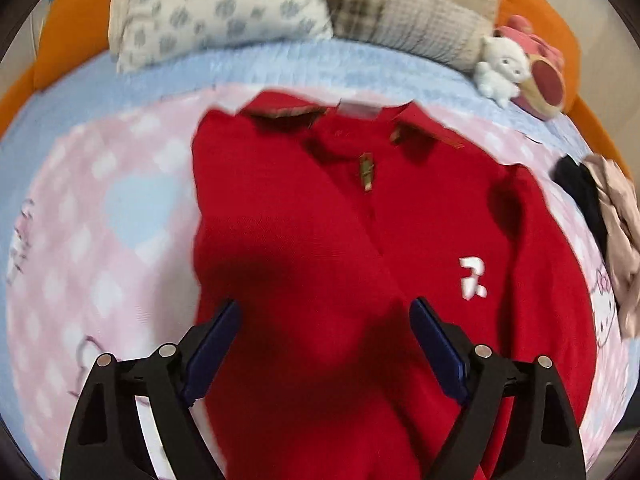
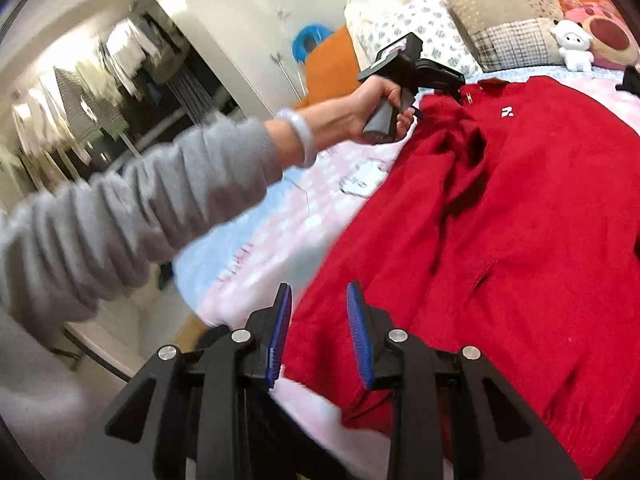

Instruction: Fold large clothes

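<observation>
Lying front-up on bed (image 1: 120, 208), red jacket (image 1: 320, 220) spread flat, collar toward pillows (image 1: 224, 8). Left tongs (image 1: 324, 312) gape wide above jacket front, holding nothing. Right tongs (image 2: 320, 296) part-open over jacket hem near bed edge, gripping nothing.

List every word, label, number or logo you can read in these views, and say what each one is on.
Nothing reads clearly as text.
White chest mark on the red jacket: a logo shaped a little like "2", too blurred to read for certain.
Pale neck label inside the jacket's collar: blurred, unreadable.
Pink blanket: cartoon cat faces, any lettering too blurred to read.
Label on the left hand-held gripper: too small to read.
</observation>
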